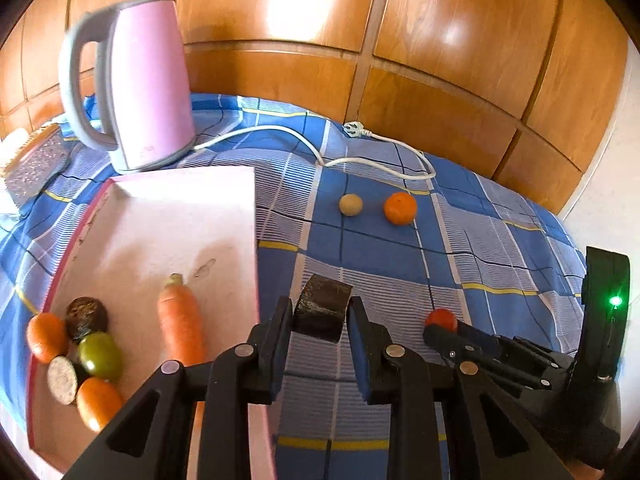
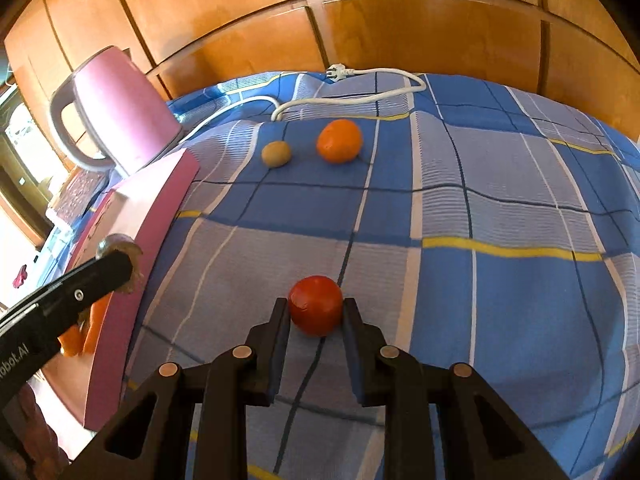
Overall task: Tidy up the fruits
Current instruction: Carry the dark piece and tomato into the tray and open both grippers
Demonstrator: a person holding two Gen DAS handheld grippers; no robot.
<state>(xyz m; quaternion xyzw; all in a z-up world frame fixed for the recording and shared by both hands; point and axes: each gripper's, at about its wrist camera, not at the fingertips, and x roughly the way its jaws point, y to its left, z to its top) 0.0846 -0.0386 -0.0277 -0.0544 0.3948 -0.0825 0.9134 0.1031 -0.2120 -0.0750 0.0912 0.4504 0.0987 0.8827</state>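
Note:
My left gripper (image 1: 321, 311) is shut on a dark, cut chunk of fruit (image 1: 320, 306), held just off the right edge of the pink tray (image 1: 168, 216). In the tray lie a carrot (image 1: 180, 320), two oranges, a green fruit (image 1: 100, 354) and two dark pieces. To the right, my right gripper (image 2: 316, 309) is shut on a red tomato (image 2: 315, 302) above the blue checked cloth; it also shows in the left wrist view (image 1: 440, 330). An orange (image 2: 339, 141) and a small tan fruit (image 2: 276, 153) sit on the cloth farther back.
A pink kettle (image 1: 144, 84) stands behind the tray, its white cord and plug (image 1: 360, 130) trailing across the cloth. A glittery box (image 1: 36, 164) lies at the far left. Wooden panelling (image 1: 440, 40) closes off the back.

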